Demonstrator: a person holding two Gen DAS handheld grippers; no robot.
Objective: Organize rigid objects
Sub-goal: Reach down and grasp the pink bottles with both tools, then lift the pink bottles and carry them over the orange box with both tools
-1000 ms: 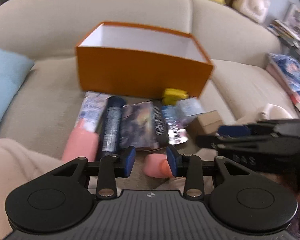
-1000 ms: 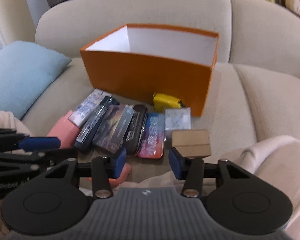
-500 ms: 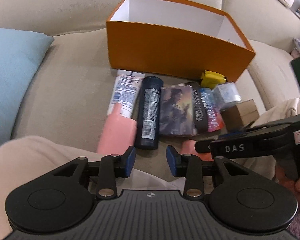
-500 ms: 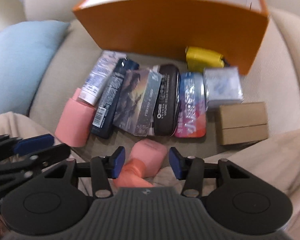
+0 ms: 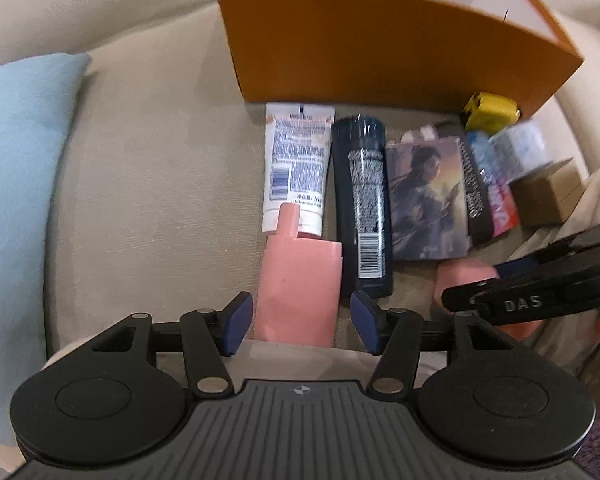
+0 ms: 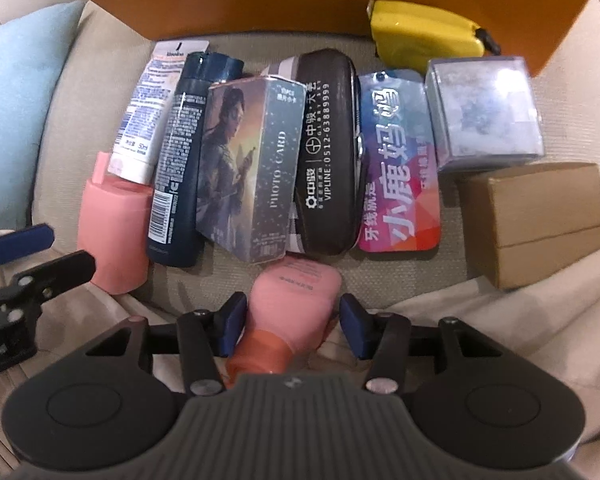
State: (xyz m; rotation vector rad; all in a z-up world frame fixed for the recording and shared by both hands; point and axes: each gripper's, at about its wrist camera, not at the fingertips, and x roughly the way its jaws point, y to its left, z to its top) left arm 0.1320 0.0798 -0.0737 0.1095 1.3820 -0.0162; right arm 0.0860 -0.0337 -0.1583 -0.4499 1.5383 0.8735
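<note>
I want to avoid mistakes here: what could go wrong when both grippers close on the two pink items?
1. The left gripper, jaws opening, straddles the pink bottle, whose spout lies on the white tube; lifting may drag it.
2. The right gripper frames the pink tube near its tapering cap end; it may slip.

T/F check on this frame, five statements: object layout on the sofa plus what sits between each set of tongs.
1. The open orange cardboard box stands behind the row of items. True.
2. A pink bottle with a spout lies between the left tongs, whose jaws are opening. True.
3. The right tongs are shut on the brown cardboard box. False: they straddle a pink tube with an orange cap, pads apart from it.
4. The yellow tape measure lies inside the orange box. False: outside, against its front wall.
5. The dark blue bottle lies beside the white tube. True.
</note>
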